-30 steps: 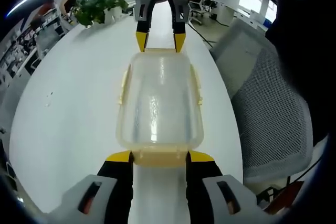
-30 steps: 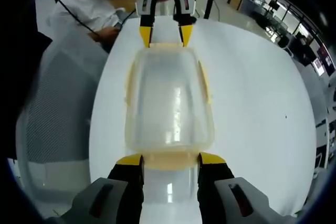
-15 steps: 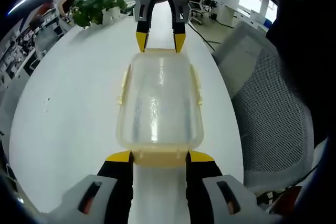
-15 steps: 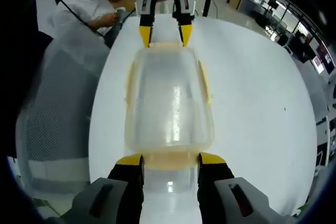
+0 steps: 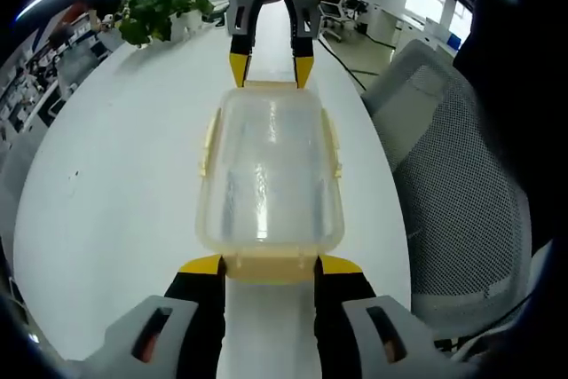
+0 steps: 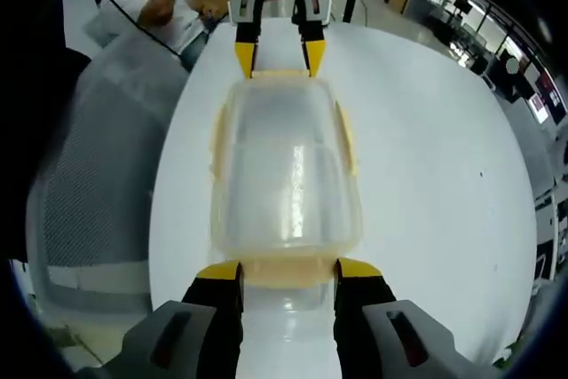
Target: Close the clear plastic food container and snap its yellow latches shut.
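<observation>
Left gripper view: the clear plastic food container [image 5: 269, 175] lies on the white worktop [image 5: 115, 175] with its lid on, lengthwise between the two tools. The left tool [image 5: 269, 265] has its jaws apart, one on each side of the near yellow latch [image 5: 269, 267] at the container's short end; the tips look to touch the container's corners, but I cannot tell if they press on it. At the far short end the right tool [image 5: 268, 67] stands in the same way, jaws apart around the far latch [image 5: 269, 85]. The side latches [image 5: 209, 141] stand a little out from the walls, so I judge they are not snapped yet. A mesh chair [image 5: 453, 175] is just beside the worktop and a green plant [image 5: 160, 11] stands far behind.

Right gripper view: the same container [image 6: 284, 170] is seen from the other end. The right tool [image 6: 287, 269] is spread around its near latch [image 6: 286, 270], and the left tool [image 6: 277, 53] is opposite, also spread.

The risk, as I judge it: the container is light and the worktop smooth. If one tool pushes harder than the other, the container may slide or turn. If the lid is not seated evenly, a latch may slip off the rim and not click.
</observation>
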Demonstrator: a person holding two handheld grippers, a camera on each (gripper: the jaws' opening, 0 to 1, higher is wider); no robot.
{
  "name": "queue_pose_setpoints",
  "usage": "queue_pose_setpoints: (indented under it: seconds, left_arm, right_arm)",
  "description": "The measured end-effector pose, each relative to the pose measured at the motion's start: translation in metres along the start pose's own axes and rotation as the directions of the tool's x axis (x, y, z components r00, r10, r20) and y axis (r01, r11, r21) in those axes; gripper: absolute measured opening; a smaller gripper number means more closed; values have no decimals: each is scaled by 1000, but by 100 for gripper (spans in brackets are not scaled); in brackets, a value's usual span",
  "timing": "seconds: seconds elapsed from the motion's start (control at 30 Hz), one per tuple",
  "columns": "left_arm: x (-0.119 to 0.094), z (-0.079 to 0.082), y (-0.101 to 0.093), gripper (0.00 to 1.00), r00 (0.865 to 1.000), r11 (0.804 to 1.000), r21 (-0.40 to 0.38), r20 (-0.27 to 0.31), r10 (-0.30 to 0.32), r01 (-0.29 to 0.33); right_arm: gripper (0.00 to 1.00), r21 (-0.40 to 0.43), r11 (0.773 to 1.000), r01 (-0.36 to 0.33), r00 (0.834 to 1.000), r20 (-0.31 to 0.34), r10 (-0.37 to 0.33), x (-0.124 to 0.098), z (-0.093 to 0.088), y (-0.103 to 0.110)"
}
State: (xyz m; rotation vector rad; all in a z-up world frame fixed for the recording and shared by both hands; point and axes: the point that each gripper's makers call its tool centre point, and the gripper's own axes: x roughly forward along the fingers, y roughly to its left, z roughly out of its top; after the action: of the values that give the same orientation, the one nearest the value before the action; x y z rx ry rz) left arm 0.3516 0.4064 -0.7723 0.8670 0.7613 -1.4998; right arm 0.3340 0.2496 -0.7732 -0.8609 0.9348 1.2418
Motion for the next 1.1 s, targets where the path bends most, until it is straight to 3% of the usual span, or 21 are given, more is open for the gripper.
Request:
queue_pose_setpoints:
  seconds: [1.1]
  left_arm:
    - [17, 30, -1, 37, 1000, 1000, 8, 12, -19, 19]
  right_arm:
    - [38, 25, 1000, 12, 1000, -29, -11, -13, -33, 3]
